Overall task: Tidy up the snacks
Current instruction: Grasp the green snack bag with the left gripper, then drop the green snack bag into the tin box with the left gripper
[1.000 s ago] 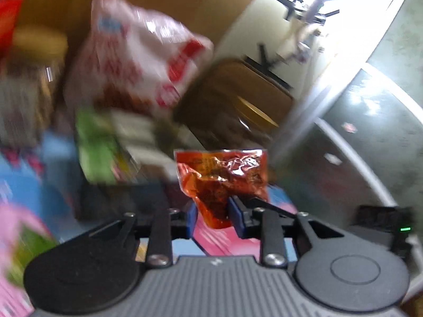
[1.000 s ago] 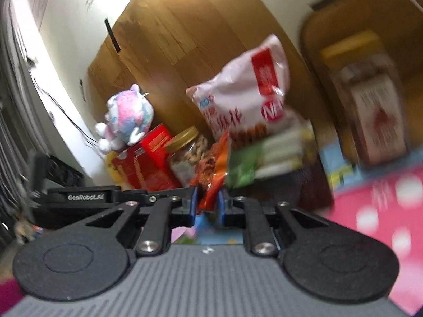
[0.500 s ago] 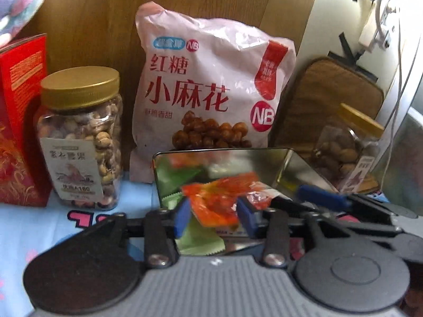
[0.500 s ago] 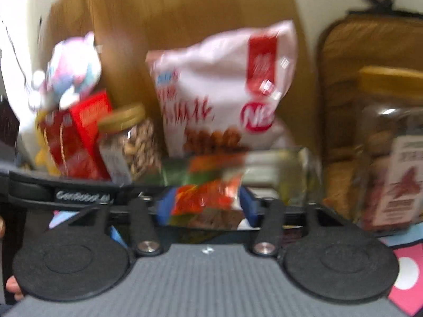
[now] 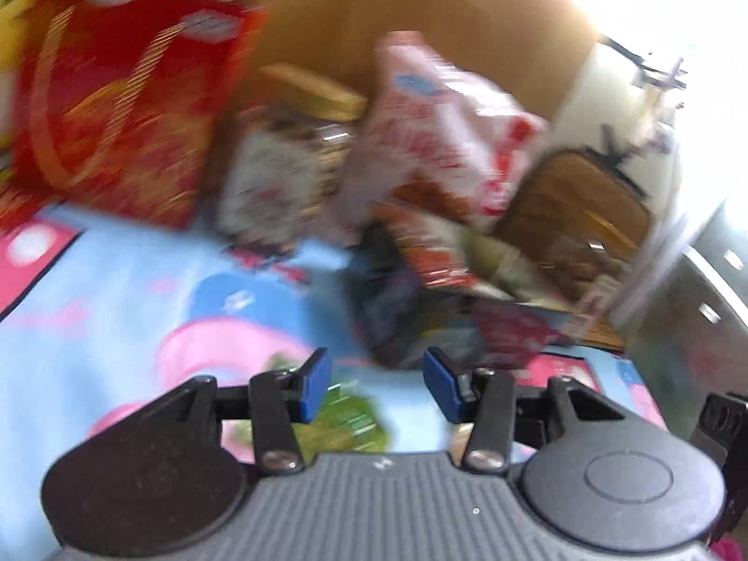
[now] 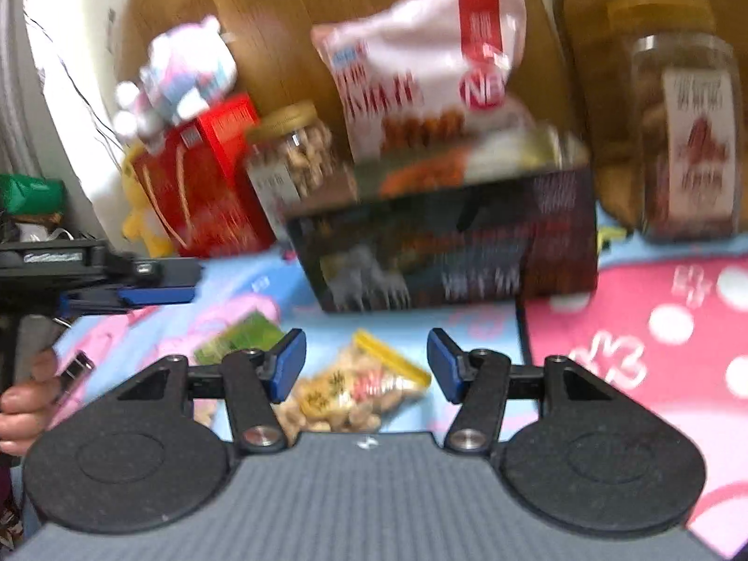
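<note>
- Step in hand, as judged: both grippers are empty, so a fresh pick from the loose snacks on the mat (image 6: 654, 327) is being set up.
- The left gripper (image 5: 376, 385) is seen with its jaws apart and nothing between them; the jaws have just been opening.
- The right gripper (image 6: 364, 364) is likewise seen apart and empty, having just been opening.
- The yellow peanut packet (image 6: 355, 390) lies flat on the mat, near its front edge, in line with the right gripper's gap but not gripped.
- The green packet (image 6: 243, 339) lies beside it, toward the left.
- The dark box (image 6: 449, 252) stands farther back, with orange and green packets already inside.
- Next move, as judged: the right gripper is to be lowered over the peanut packet and closed gently; the soft bag is likely to crumple.
</note>
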`<control>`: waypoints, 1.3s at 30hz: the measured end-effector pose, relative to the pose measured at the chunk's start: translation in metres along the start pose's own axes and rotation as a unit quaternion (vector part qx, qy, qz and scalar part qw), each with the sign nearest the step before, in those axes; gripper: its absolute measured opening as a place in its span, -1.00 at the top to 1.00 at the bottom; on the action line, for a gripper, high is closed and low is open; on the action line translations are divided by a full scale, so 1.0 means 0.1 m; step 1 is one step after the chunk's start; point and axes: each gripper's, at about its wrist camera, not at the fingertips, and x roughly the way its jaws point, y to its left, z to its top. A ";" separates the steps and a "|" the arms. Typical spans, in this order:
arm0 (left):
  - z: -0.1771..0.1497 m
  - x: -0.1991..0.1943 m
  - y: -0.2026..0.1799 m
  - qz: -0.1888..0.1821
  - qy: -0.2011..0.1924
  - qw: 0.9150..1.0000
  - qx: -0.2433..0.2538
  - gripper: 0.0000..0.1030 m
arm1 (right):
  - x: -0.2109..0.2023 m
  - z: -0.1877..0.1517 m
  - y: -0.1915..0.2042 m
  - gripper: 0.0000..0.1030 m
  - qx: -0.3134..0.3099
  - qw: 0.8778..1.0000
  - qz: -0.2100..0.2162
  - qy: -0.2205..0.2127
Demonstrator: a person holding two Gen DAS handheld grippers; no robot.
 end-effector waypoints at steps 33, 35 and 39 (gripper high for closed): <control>-0.11 0.15 0.70 -0.112 0.029 0.983 -0.140 -0.14 | 0.33 0.00 0.08 0.58 0.207 0.957 0.185 0.082; -0.10 0.08 0.61 -0.115 0.029 0.986 -0.120 -0.35 | 0.19 -0.06 0.00 0.58 0.221 0.949 0.210 0.078; -0.18 0.03 0.30 -0.149 0.045 0.985 -0.078 -0.46 | -0.06 -0.21 -0.12 0.58 0.253 0.933 0.248 0.065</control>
